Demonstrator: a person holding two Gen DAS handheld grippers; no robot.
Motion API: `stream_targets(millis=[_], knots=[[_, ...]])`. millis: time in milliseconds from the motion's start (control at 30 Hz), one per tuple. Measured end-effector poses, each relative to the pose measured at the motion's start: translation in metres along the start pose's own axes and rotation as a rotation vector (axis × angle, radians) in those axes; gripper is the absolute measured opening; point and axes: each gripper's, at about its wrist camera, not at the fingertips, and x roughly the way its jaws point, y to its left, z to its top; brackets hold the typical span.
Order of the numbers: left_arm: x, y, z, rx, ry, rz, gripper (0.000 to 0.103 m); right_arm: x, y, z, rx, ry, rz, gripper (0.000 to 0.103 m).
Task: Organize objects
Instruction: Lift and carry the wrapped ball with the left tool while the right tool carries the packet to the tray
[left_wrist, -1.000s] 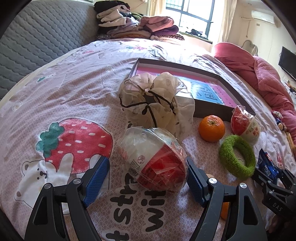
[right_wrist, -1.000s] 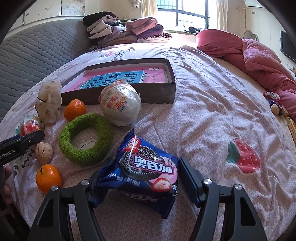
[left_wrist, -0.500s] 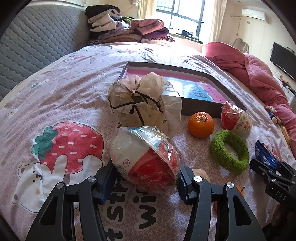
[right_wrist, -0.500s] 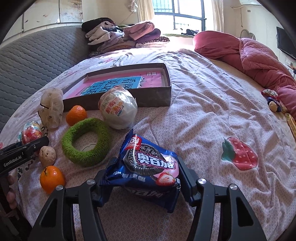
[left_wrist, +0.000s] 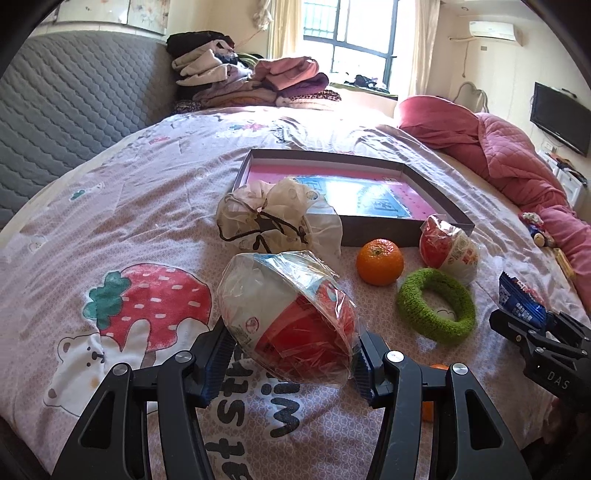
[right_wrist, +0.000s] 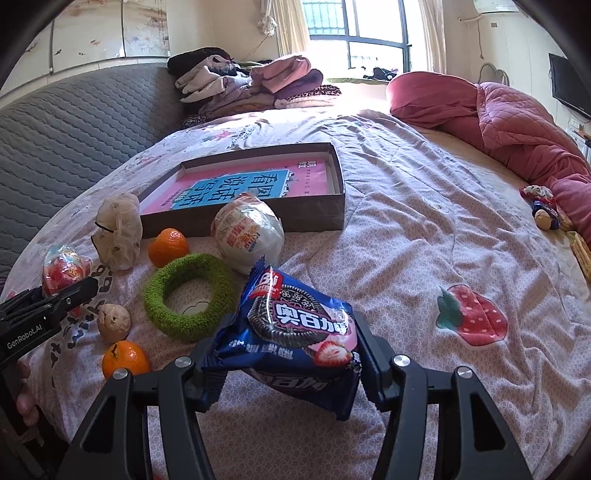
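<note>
Both tools have closed in since a moment ago, when their blue pads stood wide of the things between them. Now the left gripper (left_wrist: 291, 363) squeezes the round red and white toy egg wrapped in crinkly clear plastic (left_wrist: 288, 317), and it looks lifted a little off the pink strawberry bed sheet (left_wrist: 110, 229). The right gripper (right_wrist: 288, 365) pinches the shiny blue cookie packet with a strawberry on it (right_wrist: 299, 332), and its front end hangs clear of the sheet. Just past the packet lies a fuzzy green ring (right_wrist: 190, 297), with a second wrapped egg, mostly white (right_wrist: 249, 232), touching or almost touching its far edge. An orange mandarin (right_wrist: 168, 246) sits beside the ring, and next to it a thin cream drawstring bag with black cord (right_wrist: 118, 230). Closer to the person, a brown walnut (right_wrist: 113, 322) and another mandarin (right_wrist: 125, 360) lie near each other. Behind them all is the wide, flat dark brown cardboard box (right_wrist: 258, 218). Inside it I see only a pink and blue printed sheet lying flat on the bottom, and none of the loose things. So the tidying has barely begun, I think: two things are picked up, nothing is put away yet, and the ring, the other egg, both mandarins, the walnut and the bag are left on the bed.
</note>
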Motion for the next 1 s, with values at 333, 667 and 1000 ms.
stream_targets(millis=[333,667,1000], knots=[[-0.018,-0.006,0.003,0.015,-0.031,0.006,0.058,-0.015,0.026,0.008,-0.048,-0.030,0.044,0.059],[-0.032,-0.011,0.008,0.025,-0.063,0.005,0.058,-0.027,0.040,0.021,-0.063,-0.062,0.084,0.059],[-0.035,-0.019,0.021,0.030,-0.078,-0.003,0.058,-0.028,0.047,0.035,-0.083,-0.090,0.098,0.059]])
